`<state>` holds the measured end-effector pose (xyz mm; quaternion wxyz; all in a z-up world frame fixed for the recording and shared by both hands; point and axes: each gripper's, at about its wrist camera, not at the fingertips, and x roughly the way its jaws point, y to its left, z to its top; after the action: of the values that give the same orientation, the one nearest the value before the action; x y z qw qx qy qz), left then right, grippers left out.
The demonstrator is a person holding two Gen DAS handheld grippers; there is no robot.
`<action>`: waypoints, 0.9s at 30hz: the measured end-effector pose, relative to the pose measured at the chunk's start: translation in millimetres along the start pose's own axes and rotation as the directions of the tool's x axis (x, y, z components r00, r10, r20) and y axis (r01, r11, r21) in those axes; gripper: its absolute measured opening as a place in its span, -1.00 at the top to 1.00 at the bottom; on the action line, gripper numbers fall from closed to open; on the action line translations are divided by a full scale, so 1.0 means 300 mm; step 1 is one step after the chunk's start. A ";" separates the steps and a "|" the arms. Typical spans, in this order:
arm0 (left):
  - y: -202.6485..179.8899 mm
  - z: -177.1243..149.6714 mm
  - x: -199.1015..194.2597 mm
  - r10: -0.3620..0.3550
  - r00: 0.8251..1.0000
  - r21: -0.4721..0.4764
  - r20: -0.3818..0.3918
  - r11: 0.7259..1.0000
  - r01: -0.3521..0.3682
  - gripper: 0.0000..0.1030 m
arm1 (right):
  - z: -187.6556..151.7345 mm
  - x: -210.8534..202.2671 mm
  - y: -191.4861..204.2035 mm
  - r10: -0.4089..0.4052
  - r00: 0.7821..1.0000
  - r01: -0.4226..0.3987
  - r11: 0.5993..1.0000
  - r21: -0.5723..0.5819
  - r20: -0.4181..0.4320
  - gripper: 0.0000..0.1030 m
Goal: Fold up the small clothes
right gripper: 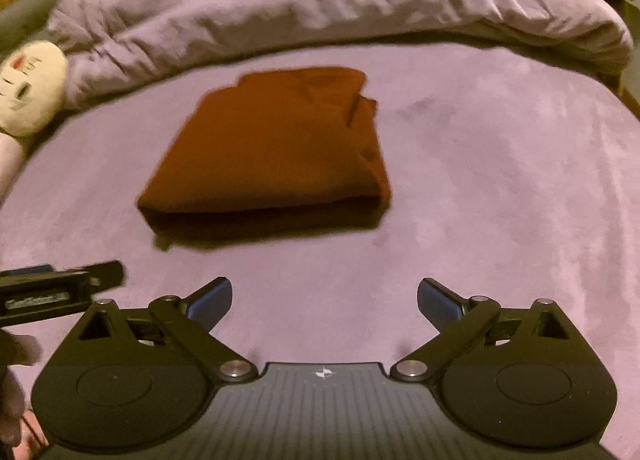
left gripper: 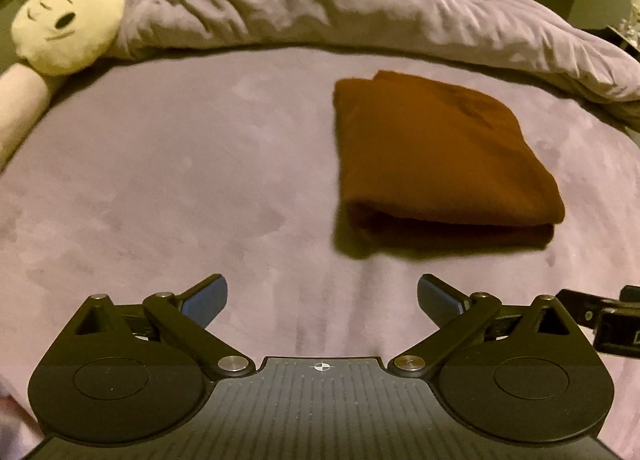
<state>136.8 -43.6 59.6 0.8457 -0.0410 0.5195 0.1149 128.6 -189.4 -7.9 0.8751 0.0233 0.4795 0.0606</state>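
Note:
A brown garment lies folded into a thick rectangle on the purple bed sheet. In the left wrist view it is ahead and to the right; in the right wrist view the garment is ahead and to the left. My left gripper is open and empty, a short way in front of the garment's near folded edge. My right gripper is open and empty, also short of the garment. Neither gripper touches the cloth. Part of the right gripper shows at the right edge of the left wrist view.
A bunched purple duvet lies along the far side of the bed. A cream plush toy with a face rests at the far left, and shows too in the right wrist view. The bed's right edge drops off.

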 end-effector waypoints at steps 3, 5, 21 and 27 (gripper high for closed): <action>-0.006 0.015 -0.020 -0.005 1.000 0.019 0.000 1.000 0.005 -1.00 | 0.013 -0.016 -0.002 0.011 1.000 -0.011 1.000 0.026 0.008 -0.92; -0.007 0.022 -0.034 -0.012 1.000 0.022 0.001 1.000 0.012 -1.00 | 0.019 -0.027 0.011 0.000 1.000 0.000 1.000 0.013 0.007 -0.92; -0.029 0.028 -0.060 0.004 1.000 0.052 -0.006 0.999 -0.003 -1.00 | 0.034 -0.054 0.062 -0.062 0.998 0.063 0.997 -0.053 0.014 -0.92; -0.029 0.026 -0.061 0.003 1.000 0.057 -0.008 0.998 -0.002 -1.00 | 0.035 -0.058 0.066 -0.067 0.998 0.068 0.996 -0.050 0.020 -0.92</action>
<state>137.7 -53.3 79.1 0.8444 -0.0165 0.5258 0.1009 126.6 -171.6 14.3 0.8813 -0.0145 0.4703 0.0428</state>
